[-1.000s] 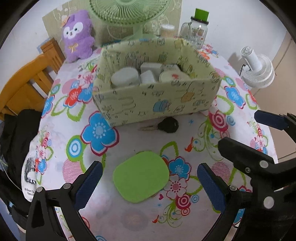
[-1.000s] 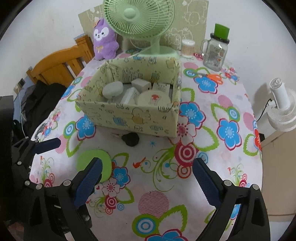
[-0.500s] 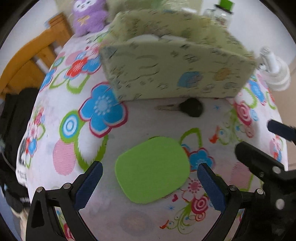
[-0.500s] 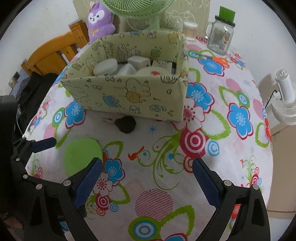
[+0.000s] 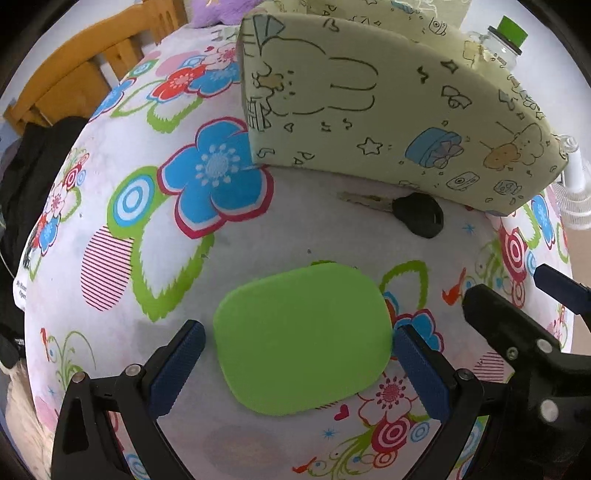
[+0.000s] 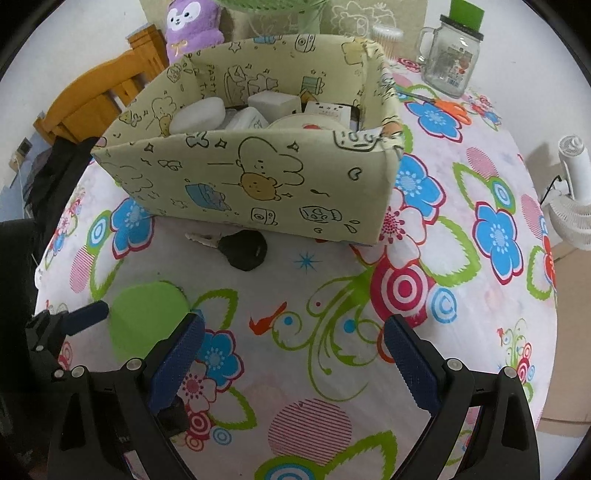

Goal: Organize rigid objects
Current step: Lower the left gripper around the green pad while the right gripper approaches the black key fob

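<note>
A flat green rounded pad (image 5: 303,339) lies on the flowered tablecloth. My left gripper (image 5: 299,365) is open, low over the table, with one blue finger on each side of the pad, not pressing it. A black-headed key (image 5: 415,214) lies beyond it, just before the pale yellow fabric box (image 5: 388,122). In the right wrist view the box (image 6: 258,184) holds several white items, the key (image 6: 243,249) lies in front of it, and the pad (image 6: 147,317) shows at left. My right gripper (image 6: 291,362) is open and empty above the cloth.
A glass jar with green lid (image 6: 452,55), orange scissors (image 6: 447,107), a purple plush (image 6: 192,26) and a green fan stand behind the box. A wooden chair (image 6: 96,103) with dark clothing is at left. A white fan (image 6: 572,199) stands off the table's right edge.
My left gripper has dropped lower and moved forward, so its fingers now flank the green pad. My right gripper has also moved lower and closer to the box and key.
</note>
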Demonstrator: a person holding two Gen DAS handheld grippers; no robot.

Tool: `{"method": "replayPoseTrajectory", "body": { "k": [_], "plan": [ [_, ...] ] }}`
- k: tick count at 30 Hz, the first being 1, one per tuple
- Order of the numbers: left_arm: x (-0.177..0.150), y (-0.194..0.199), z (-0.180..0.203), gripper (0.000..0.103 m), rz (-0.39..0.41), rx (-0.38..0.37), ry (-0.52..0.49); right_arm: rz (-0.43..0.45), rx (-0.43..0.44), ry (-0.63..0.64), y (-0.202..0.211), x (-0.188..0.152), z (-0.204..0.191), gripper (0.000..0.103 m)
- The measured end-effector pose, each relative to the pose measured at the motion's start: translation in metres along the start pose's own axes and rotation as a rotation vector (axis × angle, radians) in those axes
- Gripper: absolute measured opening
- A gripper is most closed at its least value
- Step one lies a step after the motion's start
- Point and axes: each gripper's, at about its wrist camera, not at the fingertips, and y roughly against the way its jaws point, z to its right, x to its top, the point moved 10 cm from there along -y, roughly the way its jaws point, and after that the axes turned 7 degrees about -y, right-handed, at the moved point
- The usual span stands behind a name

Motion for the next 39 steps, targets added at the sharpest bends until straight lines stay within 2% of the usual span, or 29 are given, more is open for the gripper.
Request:
{"method": "replayPoseTrajectory", "body": {
  "k": [4, 7, 14, 15, 16, 23, 32, 39],
  "plan": [
    [-0.004, -0.002, 0.002, 0.103, -0.002, 0.037, 0.003, -0.015, -0.002, 0.007, -0.006, -0.001, -0.002, 0.099],
    [-0.008, -0.002, 0.004, 0.103, -0.007, 0.068, 0.045, -0.024, -0.001, 0.011, -0.01, -0.002, -0.003, 0.099],
    [-0.018, 0.0, 0.006, 0.102, 0.013, 0.09, 0.116, -0.027, -0.009, 0.005, -0.015, 0.001, 0.0, 0.099],
    [-0.019, 0.001, 0.007, 0.099, 0.02, 0.09, 0.114, -0.028, -0.012, 0.009, -0.016, 0.001, 0.0, 0.099],
    [-0.018, 0.004, 0.009, 0.096, 0.032, 0.089, 0.106, -0.029, -0.013, 0.011, -0.016, 0.0, 0.0, 0.099],
    [-0.015, 0.009, 0.022, 0.095, 0.034, 0.055, 0.024, -0.036, -0.009, 0.006, -0.022, -0.002, -0.004, 0.099],
    [-0.008, 0.007, 0.007, 0.095, 0.031, 0.044, -0.039, -0.033, -0.009, -0.02, -0.028, -0.001, -0.015, 0.095],
    [-0.001, 0.006, -0.003, 0.096, 0.026, 0.042, -0.09, -0.006, -0.021, -0.046, -0.035, 0.016, -0.027, 0.089]
  ]
}}
